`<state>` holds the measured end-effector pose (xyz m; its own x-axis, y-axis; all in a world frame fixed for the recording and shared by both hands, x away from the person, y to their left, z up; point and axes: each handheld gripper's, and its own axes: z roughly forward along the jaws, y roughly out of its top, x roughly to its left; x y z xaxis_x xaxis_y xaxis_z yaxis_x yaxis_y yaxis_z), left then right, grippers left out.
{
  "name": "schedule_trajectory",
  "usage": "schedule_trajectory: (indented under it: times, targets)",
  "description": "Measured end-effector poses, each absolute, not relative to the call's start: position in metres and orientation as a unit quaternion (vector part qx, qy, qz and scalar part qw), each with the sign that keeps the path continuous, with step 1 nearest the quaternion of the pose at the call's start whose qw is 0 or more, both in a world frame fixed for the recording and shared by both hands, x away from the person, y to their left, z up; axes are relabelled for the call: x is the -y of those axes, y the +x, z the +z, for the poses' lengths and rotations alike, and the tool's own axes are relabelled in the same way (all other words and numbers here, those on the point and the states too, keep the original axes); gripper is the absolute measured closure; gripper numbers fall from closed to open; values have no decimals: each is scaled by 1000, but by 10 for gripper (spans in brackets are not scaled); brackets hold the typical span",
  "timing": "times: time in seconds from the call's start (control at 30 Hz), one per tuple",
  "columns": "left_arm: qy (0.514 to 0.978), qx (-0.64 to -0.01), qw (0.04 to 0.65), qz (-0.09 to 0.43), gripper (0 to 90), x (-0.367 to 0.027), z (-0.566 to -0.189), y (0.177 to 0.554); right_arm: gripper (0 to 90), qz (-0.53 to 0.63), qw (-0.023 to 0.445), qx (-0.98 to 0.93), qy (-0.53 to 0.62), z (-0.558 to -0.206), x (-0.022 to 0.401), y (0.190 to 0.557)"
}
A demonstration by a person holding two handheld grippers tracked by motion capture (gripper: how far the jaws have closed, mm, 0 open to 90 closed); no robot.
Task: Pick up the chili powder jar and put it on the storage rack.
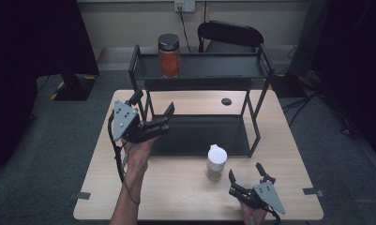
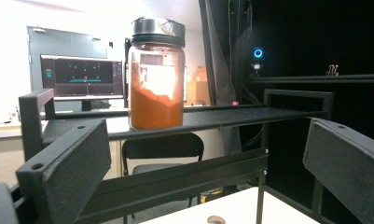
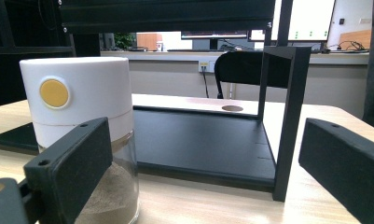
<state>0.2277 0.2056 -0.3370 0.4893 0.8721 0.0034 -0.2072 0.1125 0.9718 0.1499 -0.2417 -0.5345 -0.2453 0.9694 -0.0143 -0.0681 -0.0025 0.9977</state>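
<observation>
Orange jar (image 1: pixel 169 55) on top shelf (image 1: pixel 214 68); both hand-held grippers empty, jaws apart

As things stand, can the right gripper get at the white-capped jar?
Probably yes. The right gripper is open, and the white-capped jar stands free on the table, just ahead and left; nothing lies between.
</observation>
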Motion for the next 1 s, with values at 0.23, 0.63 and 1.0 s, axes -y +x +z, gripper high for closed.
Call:
schedule_trajectory:
  times: [0.23, 0.63, 1.0]
  targets:
    - [514, -305, 700, 391, 0, -215, -364, 192, 15, 573, 453, -542, 415, -535, 242, 150]
    - [501, -309, 696, 410, 1, -223, -403, 139, 16, 573, 452, -542, 415, -534, 242, 150]
    - [504, -332, 674, 424, 0, -218, -456, 127, 16, 573, 453, -542, 416, -534, 241, 150]
